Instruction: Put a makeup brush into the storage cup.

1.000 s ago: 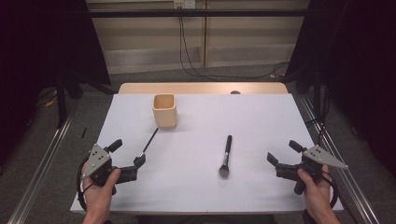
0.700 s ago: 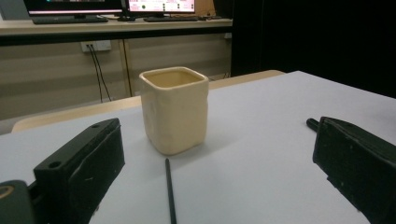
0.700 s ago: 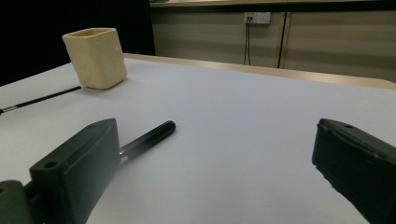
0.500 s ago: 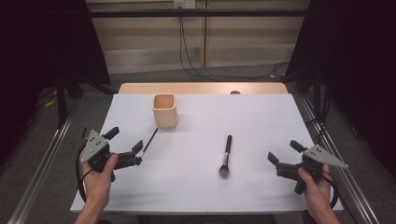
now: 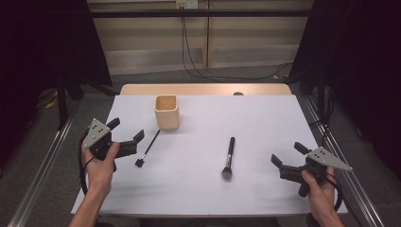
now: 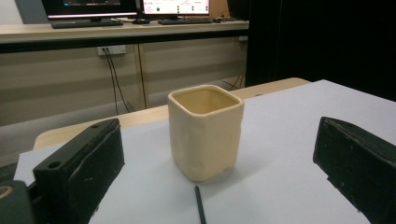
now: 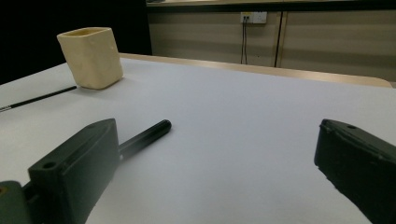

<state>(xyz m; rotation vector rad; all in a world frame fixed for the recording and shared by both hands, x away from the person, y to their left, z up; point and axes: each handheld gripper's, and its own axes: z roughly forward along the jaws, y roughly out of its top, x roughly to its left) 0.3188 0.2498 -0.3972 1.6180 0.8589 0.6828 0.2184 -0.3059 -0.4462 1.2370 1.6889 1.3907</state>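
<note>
Left tool, jaws wide and empty, is nearing the thin brush by the cup toward the desk's left edge, needing closure on its handle.

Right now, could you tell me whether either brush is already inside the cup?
No, the thin brush and thick brush both lie on the table outside the cup.

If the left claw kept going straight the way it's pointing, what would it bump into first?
Probably the cream cup, centred between the left claw's open jaws; the thin brush lies low in the way.

Thin brush cut off below
</note>
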